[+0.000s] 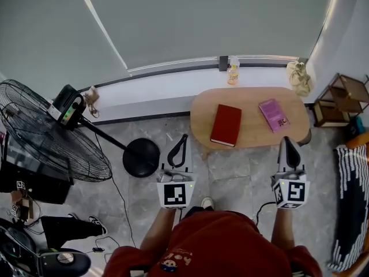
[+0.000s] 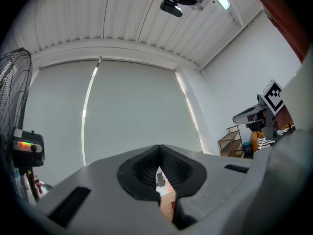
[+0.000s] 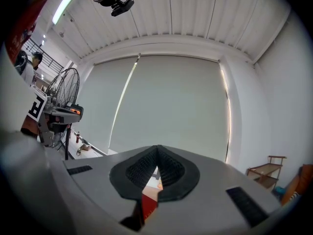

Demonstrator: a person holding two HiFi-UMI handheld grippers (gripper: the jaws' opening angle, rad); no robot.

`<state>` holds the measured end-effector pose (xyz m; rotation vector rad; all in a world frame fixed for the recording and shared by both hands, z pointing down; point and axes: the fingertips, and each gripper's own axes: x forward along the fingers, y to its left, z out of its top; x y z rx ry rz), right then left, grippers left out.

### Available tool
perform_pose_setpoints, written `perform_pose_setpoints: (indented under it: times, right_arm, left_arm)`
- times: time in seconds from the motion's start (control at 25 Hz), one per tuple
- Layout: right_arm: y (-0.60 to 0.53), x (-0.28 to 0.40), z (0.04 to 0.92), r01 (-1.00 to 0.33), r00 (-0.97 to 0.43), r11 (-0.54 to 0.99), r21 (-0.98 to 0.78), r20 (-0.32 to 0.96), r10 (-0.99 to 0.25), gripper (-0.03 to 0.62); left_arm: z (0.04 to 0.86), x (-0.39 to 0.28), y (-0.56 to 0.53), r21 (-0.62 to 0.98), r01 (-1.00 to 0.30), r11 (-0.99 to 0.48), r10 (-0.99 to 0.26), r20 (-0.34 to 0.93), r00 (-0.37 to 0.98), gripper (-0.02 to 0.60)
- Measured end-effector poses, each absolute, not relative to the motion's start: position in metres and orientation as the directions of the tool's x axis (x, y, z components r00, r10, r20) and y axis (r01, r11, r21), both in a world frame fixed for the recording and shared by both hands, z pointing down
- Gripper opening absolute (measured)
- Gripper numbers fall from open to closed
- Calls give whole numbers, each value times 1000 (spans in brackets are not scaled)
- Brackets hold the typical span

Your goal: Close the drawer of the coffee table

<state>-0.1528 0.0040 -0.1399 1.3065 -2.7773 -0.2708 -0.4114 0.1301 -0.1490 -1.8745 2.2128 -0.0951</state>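
The oval wooden coffee table (image 1: 252,133) stands in front of me by the window ledge, with a red book (image 1: 226,124) and a pink book (image 1: 274,115) lying on its top. No drawer shows from above. My left gripper (image 1: 184,137) hovers level just off the table's near left edge, its jaws meeting at the tips with nothing between them. My right gripper (image 1: 286,139) hangs over the table's near right edge, shut and empty. In the left gripper view the gripper (image 2: 157,149) shows closed tips, and so does the gripper (image 3: 157,149) in the right gripper view.
A large floor fan (image 1: 49,131) with a round base (image 1: 141,157) stands at the left. A bottle (image 1: 233,71) and a small figure (image 1: 299,77) sit on the window ledge. A wooden shelf (image 1: 340,101) stands at the right, above a striped cushion (image 1: 351,201).
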Motion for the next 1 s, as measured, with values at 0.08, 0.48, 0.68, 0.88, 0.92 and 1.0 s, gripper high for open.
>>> perform_pose_setpoints:
  times: [0.08,0.48,0.68,0.88,0.92,1.0]
  right_arm:
    - [3,-148,-137,-771,-622,610,181,-13,-783,-3]
    - [3,-140,-127,-784,-605,599,161,15,-796,-3]
    - [4,-136,-125,-787,-601,596,159,18,-799,-3]
    - [4,-132,-122,-787,-600,596,162,26,-799,-2]
    - [5,-132,-121,-786,-601,596,163,27,-799,-3]
    - [6,-131,-120,-785,-602,597,163,28,-798,-3]
  left_arm:
    - [-147,-409,129,-211,-963,168,-981,-135,-142,8]
    - [-138,-399,125,-192,-971,141,-987,-105,-123,8]
    - [-138,-395,124,-191,-972,137,-987,-104,-119,8]
    - [-137,-391,125,-199,-971,133,-987,-113,-112,8]
    - [-137,-391,126,-198,-971,133,-987,-114,-112,8]
    - [-136,-389,127,-193,-972,133,-987,-114,-113,8]
